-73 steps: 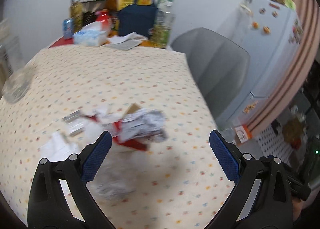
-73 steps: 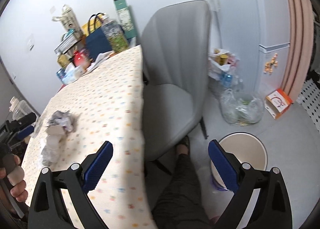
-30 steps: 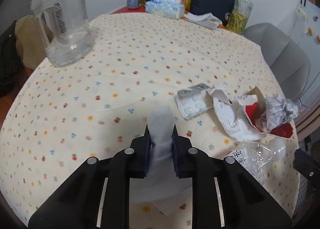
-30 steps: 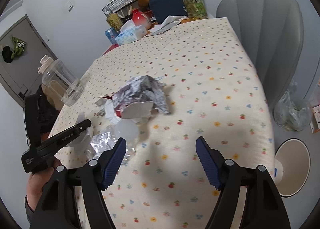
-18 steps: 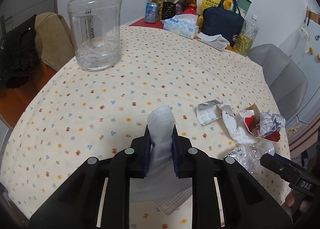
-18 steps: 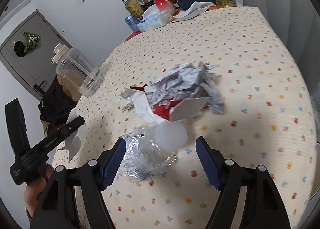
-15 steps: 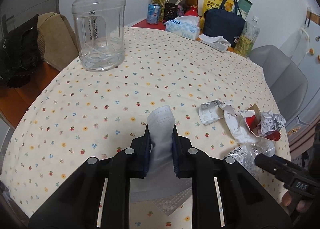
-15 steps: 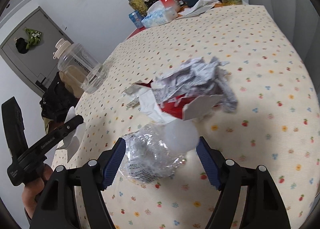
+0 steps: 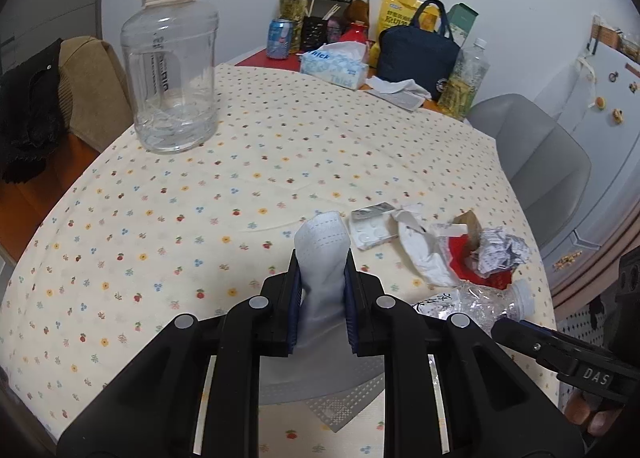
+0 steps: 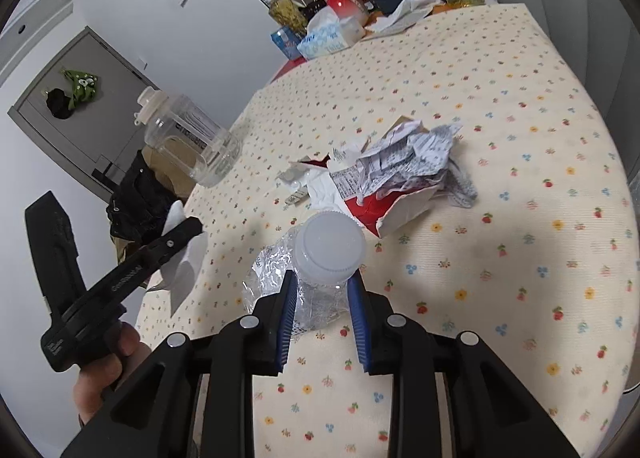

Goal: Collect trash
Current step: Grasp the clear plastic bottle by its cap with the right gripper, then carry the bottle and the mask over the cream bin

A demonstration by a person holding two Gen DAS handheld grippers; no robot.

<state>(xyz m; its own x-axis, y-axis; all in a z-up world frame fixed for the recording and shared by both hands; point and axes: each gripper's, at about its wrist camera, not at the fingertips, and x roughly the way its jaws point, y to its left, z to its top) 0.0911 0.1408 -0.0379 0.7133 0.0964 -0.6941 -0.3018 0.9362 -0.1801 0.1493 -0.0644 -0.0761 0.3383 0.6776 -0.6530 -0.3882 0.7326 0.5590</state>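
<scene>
Crushed clear plastic bottle [image 10: 310,278] with a white cap lies on the dotted tablecloth [image 10: 500,258]; light, crackly, slippery, best taken below the cap. Right gripper [image 10: 322,314] is closing on it; left gripper [image 9: 320,298] clamps a soft white face mask [image 9: 322,258].

One big clear jug [image 9: 170,70], one crushed plastic bottle [image 10: 316,270], one tissue box [image 9: 334,68], one blue bag [image 9: 418,54], two grey chairs.

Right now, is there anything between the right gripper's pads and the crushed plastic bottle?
Nothing visible. The right gripper is closing, its blue pads straddling the crushed plastic bottle just below its white cap.
</scene>
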